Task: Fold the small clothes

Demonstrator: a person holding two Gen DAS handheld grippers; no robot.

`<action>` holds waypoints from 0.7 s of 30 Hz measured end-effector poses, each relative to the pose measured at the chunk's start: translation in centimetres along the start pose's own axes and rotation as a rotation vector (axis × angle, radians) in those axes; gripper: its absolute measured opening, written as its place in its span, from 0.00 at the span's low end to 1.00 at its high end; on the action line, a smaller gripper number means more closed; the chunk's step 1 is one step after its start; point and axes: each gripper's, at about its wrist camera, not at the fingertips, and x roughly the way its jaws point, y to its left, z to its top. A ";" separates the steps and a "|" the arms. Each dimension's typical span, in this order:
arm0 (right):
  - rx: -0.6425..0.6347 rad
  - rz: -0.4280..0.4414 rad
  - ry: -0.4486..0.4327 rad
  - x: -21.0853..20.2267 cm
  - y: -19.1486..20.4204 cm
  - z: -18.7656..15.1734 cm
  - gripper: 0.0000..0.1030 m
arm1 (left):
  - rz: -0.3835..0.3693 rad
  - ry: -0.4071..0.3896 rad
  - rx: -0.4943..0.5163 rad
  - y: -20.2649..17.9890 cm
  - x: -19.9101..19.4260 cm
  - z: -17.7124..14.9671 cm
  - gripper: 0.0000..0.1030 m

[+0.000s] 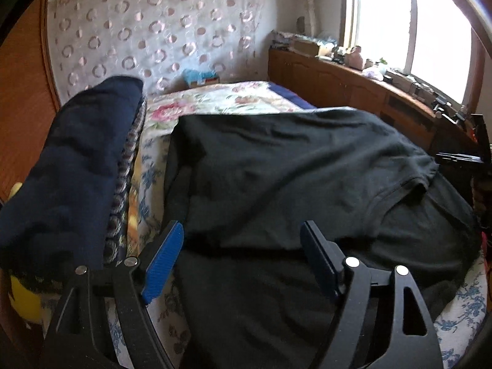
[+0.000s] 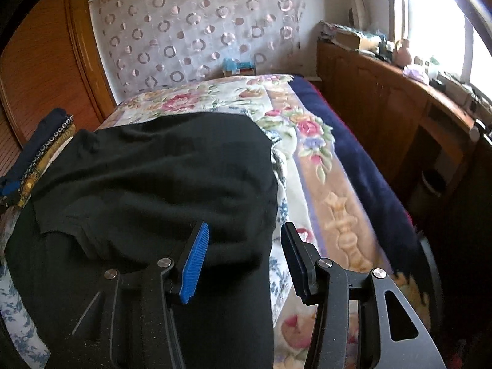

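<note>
A black garment [image 1: 292,169] lies spread on the floral bedcover [image 1: 215,98], with one layer folded over another and a sleeve hem toward the right. My left gripper [image 1: 243,230] is open, its blue pads apart just above the garment's near part. The same black garment [image 2: 153,178] fills the left of the right wrist view. My right gripper [image 2: 244,233] is open over the garment's right edge, holding nothing.
A stack of folded dark and patterned clothes [image 1: 77,166] sits at the left of the bed, and it also shows in the right wrist view [image 2: 37,160]. A wooden cabinet [image 1: 353,86] with clutter runs along the right under the window. A blue blanket [image 2: 353,160] lines the bed's right side.
</note>
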 end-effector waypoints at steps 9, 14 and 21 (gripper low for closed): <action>0.045 -0.013 0.051 -0.1 0.3 0.8 0.49 | 0.016 0.075 -0.058 1.4 1.8 -1.3 0.77; 0.016 -0.033 0.063 0.6 1.9 0.9 0.49 | 0.018 0.100 -0.098 1.9 2.3 -1.6 0.77; -0.006 -0.052 0.062 1.1 2.7 0.7 0.49 | -0.025 0.123 -0.132 1.9 3.2 -1.3 0.77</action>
